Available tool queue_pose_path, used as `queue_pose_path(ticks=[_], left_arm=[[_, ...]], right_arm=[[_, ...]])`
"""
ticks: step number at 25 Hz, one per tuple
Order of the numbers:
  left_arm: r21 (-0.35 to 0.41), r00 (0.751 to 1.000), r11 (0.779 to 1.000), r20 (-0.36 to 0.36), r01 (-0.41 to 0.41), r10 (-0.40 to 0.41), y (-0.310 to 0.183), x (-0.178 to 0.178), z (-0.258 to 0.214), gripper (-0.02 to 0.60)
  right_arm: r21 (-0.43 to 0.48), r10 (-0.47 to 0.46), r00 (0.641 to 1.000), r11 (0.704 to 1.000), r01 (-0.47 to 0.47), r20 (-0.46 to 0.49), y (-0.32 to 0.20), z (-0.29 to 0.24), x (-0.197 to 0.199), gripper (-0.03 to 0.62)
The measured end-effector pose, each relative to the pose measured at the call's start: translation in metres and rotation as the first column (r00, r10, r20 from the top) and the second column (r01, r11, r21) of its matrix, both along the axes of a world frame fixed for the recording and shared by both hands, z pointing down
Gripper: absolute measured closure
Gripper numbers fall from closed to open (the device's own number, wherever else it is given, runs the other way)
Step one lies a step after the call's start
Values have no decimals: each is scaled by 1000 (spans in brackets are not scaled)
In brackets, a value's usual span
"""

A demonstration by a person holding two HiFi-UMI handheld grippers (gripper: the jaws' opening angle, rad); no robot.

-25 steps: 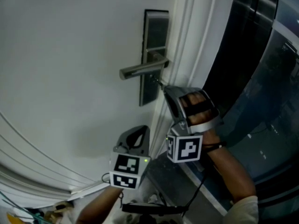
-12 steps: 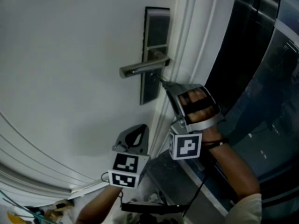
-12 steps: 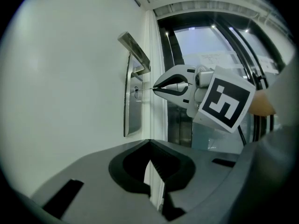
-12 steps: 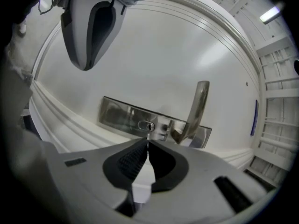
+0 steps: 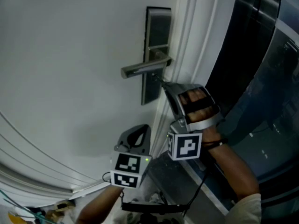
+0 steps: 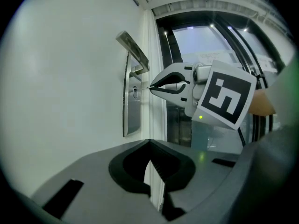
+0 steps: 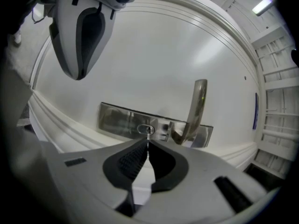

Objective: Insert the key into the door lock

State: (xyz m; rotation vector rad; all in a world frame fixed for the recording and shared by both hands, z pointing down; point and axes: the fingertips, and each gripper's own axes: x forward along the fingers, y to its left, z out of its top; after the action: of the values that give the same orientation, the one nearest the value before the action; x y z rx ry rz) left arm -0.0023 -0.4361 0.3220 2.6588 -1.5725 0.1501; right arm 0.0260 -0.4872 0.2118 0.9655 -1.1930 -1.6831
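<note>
The left gripper (image 5: pixel 141 129) hangs low beside the white door (image 5: pixel 70 78), its marker cube toward the person. Its own view shows the jaws closed tip to tip, with nothing between them. Ahead of and above those jaws stands the upright metal lock plate (image 5: pixel 156 27), and the lever handle (image 5: pixel 140 69) juts from the plate's middle out over the door face. The left gripper is well apart from the plate and touches nothing that can be seen.

Just below the root of the handle sits the small oval keyhole (image 7: pixel 145 129). The thin key (image 7: pixel 148 135) is pinched at its rear end between the jaw tips of the right gripper (image 5: pixel 164 85), so those jaws stand narrow, clamped on the key. The blade sticks straight out in front of the tips, and its point meets the keyhole. How far it has gone in cannot be told from any view. In the right gripper view the handle rises just to the right of the jaws, and the plate runs crosswise directly ahead of them. The left gripper shows up and to the left of the jaws in that view.

Right of the plate runs the ribbed white door frame (image 5: pixel 187 41), which the right gripper crosses on its way to the lock. The person's hand (image 5: pixel 198 107) grips that tool behind the jaws, with its marker cube just below the hand. Dark glass panels (image 5: pixel 261 78) fill the far right.
</note>
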Motion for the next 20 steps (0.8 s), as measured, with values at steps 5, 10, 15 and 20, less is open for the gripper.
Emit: queue_pose_path(ticks=[5,10,15,20], left_arm=[[0,1000,1000,-1,3,-3,0,-2,-1,578],[1,1000,1000,2,-5,5,0,-2,0,578],[-1,1000,1000,3,-13,13,-1,1,1,578],[-5,1000,1000,5,-15,15,-2,1,3,578]], right_arm=[[-28,17,1000,999,-17,19,-1,0,-2,572],[-73,36,997,997,-30,75,-5,-1,-1,572],[-102,46,992,994,-34,115,-6,-2,-1,571],[-140,60,985,990,-37,160,-9,-3,-4,571]])
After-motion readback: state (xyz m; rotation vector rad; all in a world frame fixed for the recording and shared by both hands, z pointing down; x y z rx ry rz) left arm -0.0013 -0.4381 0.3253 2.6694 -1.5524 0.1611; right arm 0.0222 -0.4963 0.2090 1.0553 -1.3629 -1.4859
